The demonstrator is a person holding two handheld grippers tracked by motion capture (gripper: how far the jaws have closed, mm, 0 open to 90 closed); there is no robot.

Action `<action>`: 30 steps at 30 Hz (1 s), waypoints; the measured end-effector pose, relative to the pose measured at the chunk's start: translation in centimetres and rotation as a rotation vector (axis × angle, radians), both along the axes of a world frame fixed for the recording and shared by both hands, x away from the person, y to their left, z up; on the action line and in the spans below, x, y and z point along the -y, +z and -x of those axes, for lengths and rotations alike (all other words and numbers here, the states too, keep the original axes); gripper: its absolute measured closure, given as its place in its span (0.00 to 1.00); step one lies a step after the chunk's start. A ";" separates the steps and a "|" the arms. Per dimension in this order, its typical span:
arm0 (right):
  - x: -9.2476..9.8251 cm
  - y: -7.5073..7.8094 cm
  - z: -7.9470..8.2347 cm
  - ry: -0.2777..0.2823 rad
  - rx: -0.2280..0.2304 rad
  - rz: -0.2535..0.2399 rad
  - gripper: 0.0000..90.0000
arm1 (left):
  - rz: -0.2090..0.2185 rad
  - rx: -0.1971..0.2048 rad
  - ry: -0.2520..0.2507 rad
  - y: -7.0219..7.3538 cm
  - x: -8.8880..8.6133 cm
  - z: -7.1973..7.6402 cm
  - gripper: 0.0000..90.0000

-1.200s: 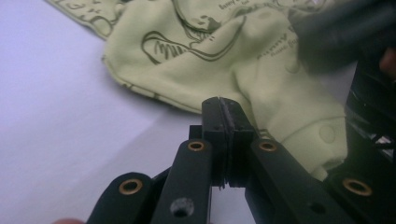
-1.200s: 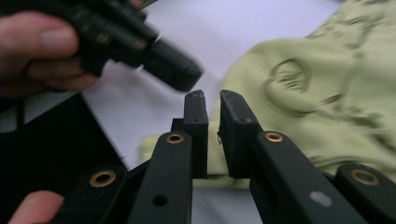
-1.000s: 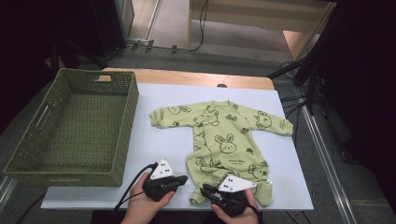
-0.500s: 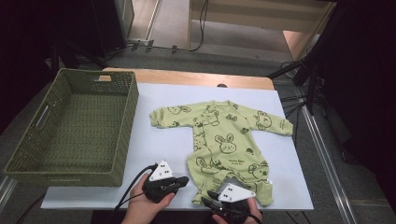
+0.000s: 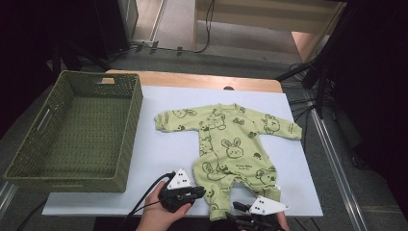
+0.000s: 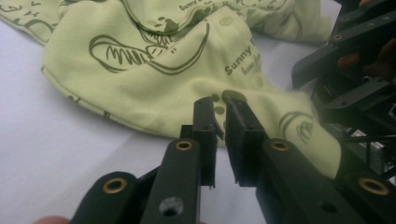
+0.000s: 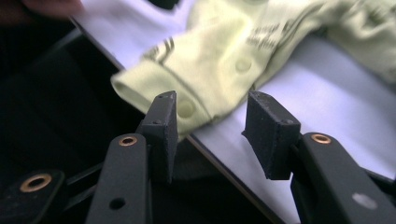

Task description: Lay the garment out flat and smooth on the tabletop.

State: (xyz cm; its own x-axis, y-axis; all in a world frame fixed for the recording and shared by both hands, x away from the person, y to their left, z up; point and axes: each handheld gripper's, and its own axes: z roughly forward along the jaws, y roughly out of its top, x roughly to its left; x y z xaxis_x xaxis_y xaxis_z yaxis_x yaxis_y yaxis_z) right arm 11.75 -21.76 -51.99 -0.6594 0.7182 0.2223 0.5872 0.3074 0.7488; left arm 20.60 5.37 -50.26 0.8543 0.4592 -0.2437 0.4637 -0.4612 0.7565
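Note:
A light green baby onesie (image 5: pixel 231 144) with dark animal prints lies flat on the white table mat (image 5: pixel 159 149), legs toward me. My left gripper (image 5: pixel 183 195) sits at the left leg's end. Its jaws have just been opening and stand a narrow gap apart (image 6: pixel 220 100), with the cloth (image 6: pixel 140 70) lying just past the tips, not pinched. My right gripper (image 5: pixel 255 214) is at the table's near edge. Its jaws have just been opening too and stand wide (image 7: pixel 212 98); the leg cuff (image 7: pixel 154 88) rests loose in front of them.
A deep green woven basket (image 5: pixel 129 134) stands on the left of the mat. Bare mat lies between it and the onesie. The right gripper's black frame (image 6: pixel 359 93) is close on the right in the left gripper view. Cables and stands ring the table.
Both grippers have let go of the onesie's legs and their jaws have parted. The right gripper has drawn back toward the table's near edge; the left has shifted slightly.

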 end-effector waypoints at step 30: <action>9.1 1.6 0.2 -0.313 0.065 -0.044 0.90 | -0.134 -0.006 -0.056 -0.1 0.0 -0.9 1.00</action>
State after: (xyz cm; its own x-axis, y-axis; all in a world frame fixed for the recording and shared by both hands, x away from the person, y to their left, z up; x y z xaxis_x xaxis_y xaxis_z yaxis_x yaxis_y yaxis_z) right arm 11.54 -30.83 -50.44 -0.4223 0.8787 0.2225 0.5987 0.0860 0.7964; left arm 21.54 5.37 -50.34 0.8784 0.4393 -0.1883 0.4384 -0.5834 0.6837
